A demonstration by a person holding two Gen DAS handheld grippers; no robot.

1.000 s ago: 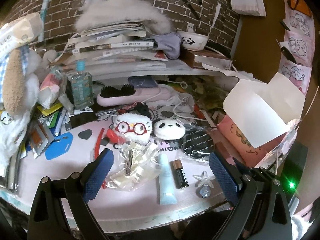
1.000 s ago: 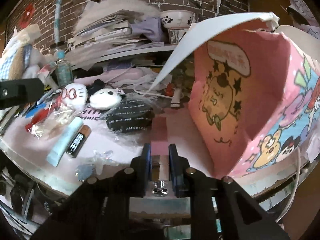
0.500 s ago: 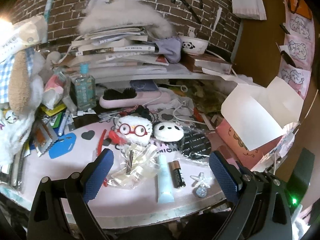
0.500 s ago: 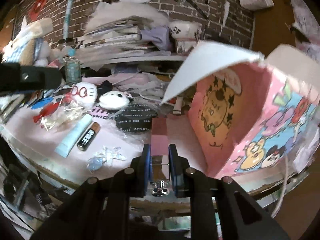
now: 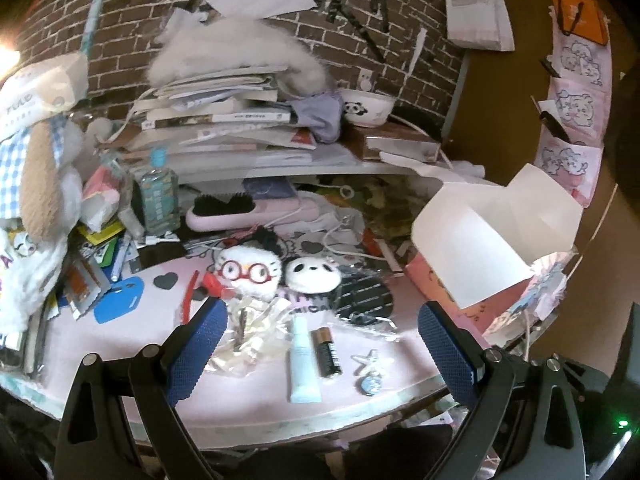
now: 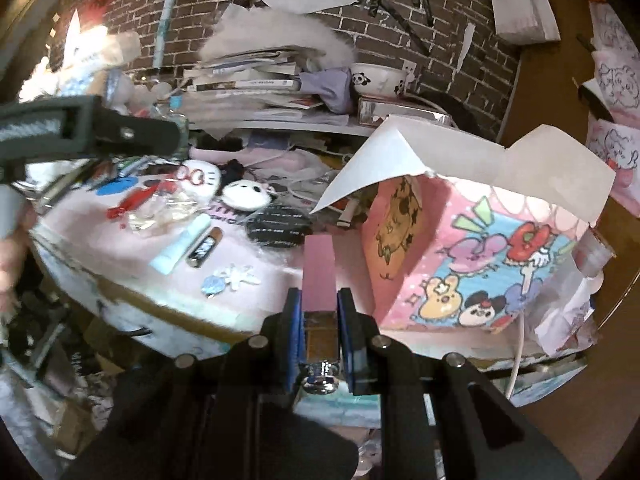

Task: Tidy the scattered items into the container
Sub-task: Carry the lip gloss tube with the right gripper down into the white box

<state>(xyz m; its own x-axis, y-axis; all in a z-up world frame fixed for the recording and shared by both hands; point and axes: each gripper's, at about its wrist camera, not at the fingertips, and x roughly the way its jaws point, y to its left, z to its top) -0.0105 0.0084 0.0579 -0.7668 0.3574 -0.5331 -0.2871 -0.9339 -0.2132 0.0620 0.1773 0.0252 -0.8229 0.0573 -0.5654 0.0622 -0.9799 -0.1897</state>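
My right gripper (image 6: 319,300) is shut on a flat pink block (image 6: 319,268), held above the table's front edge just left of the open pink cartoon box (image 6: 480,260). My left gripper (image 5: 320,312) is open and empty, hovering over the scattered items. Between its fingers lie a light blue tube (image 5: 304,364), a battery (image 5: 327,354), a star hair clip (image 5: 370,364) and a clear plastic bag (image 5: 252,332). Behind them sit a white plush with red glasses (image 5: 248,276), a panda plush (image 5: 314,276) and a black round pouch (image 5: 366,300). The box (image 5: 432,280) stands at the right with white flaps up.
A shelf with stacked books (image 5: 216,120) and a panda bowl (image 5: 366,108) runs along the brick wall. A bottle (image 5: 158,196), a pink hairbrush (image 5: 240,210) and a heap of packets (image 5: 88,276) crowd the left. A red clip (image 6: 132,202) lies near the bag.
My right gripper has risen and drawn back with the pink block, so the box now sits lower in its view. The left gripper has pulled back slightly, still open.
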